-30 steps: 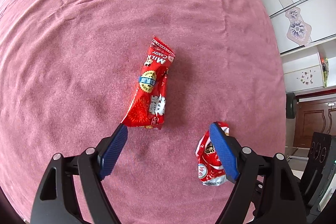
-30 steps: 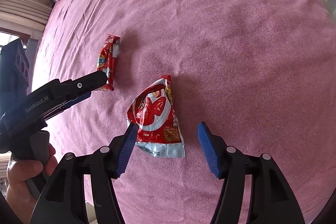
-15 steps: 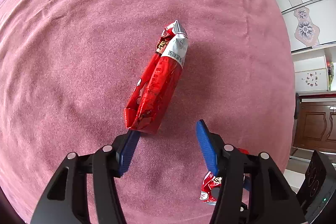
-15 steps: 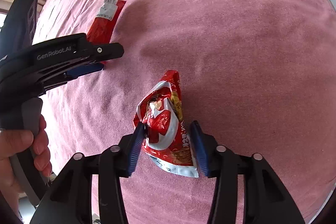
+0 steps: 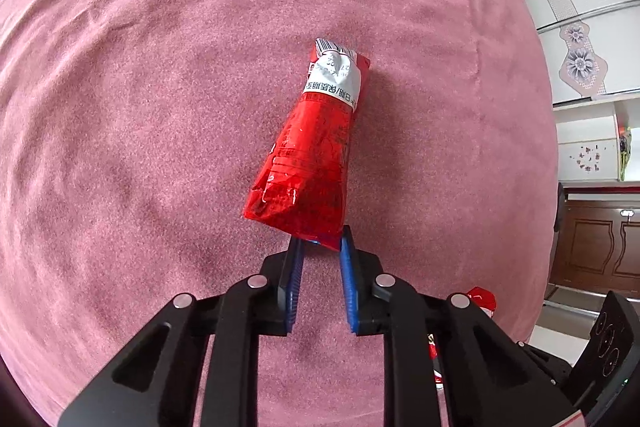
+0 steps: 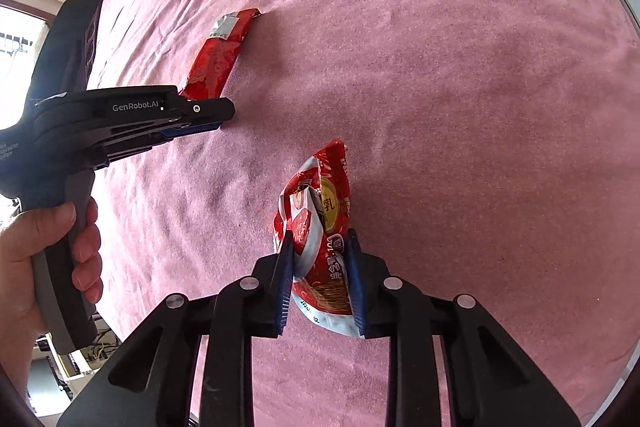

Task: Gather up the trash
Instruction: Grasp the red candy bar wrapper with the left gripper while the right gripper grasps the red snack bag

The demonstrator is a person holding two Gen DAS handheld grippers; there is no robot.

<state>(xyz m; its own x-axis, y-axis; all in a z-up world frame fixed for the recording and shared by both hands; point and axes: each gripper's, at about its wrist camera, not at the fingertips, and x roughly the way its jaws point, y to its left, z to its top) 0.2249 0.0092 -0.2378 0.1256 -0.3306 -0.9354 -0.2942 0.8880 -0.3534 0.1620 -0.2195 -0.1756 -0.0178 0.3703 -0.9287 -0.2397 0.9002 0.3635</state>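
Left hand-held gripper [image 5: 320,247] now clamped on long wrapper [image 5: 312,155]; right hand-held gripper [image 6: 320,247] closing on crumpled wrapper [image 6: 320,227] beside it — both pieces taken, ready for lifting off bed [image 5: 140,87].

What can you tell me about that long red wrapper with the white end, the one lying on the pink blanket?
The long red wrapper is shiny, crinkled foil or plastic, with a white printed label and barcode at its far end. It looks flattened and empty. It lies on the pink blanket, its near end pinched between the blue pads of the left hand-held gripper, which is shut on it.
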